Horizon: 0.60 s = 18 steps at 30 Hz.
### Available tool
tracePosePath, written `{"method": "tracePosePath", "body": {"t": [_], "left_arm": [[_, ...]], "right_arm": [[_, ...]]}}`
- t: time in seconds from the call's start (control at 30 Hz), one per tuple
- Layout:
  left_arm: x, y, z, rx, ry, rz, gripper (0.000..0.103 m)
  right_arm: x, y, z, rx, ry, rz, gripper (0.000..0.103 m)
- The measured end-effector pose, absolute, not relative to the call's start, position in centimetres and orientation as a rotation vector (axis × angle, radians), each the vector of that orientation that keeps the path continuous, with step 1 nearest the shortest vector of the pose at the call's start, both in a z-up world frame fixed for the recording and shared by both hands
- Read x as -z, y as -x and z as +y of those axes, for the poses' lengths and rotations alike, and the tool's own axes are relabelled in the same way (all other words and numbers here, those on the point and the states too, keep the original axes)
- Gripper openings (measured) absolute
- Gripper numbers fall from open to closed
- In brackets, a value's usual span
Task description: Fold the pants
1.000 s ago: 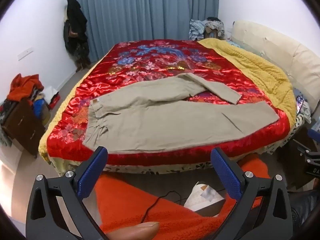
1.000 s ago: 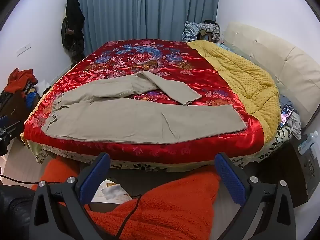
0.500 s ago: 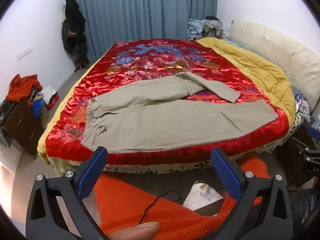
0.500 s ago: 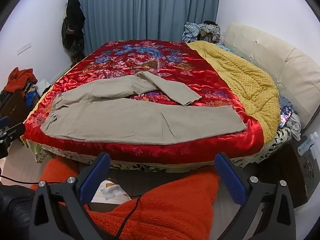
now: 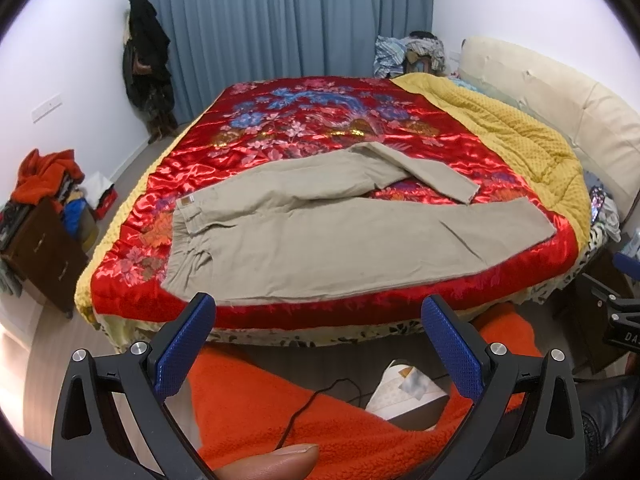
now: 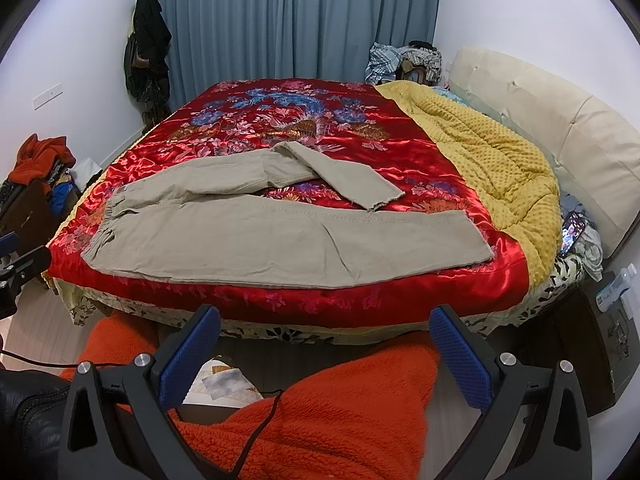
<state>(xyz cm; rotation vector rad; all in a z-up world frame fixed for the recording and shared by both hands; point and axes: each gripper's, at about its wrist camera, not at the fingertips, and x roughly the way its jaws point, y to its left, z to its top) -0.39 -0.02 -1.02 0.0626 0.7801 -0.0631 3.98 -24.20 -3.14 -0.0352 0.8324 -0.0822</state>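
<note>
Little changed: pants (image 5: 320, 236) unmoved on bed (image 5: 320, 128); left gripper (image 5: 318, 320), right gripper (image 6: 326, 326) remain wide open, empty, short of bed. Folding unstarted.

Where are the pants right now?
The beige pants lie spread on the red floral bedspread near the bed's front edge, waistband toward the left, in both wrist views. The yellow blanket lies to their right.
</note>
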Motion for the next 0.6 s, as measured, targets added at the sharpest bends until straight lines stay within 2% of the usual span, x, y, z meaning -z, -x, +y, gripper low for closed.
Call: {"method": "tracePosePath", "body": {"t": [0.6], "left_arm": [[0.90, 0.01, 0.19, 0.063, -0.077, 0.773, 0.103]], "right_arm": [[3.06, -3.83, -24.24, 0.088, 0.044, 0.823, 0.103]]}}
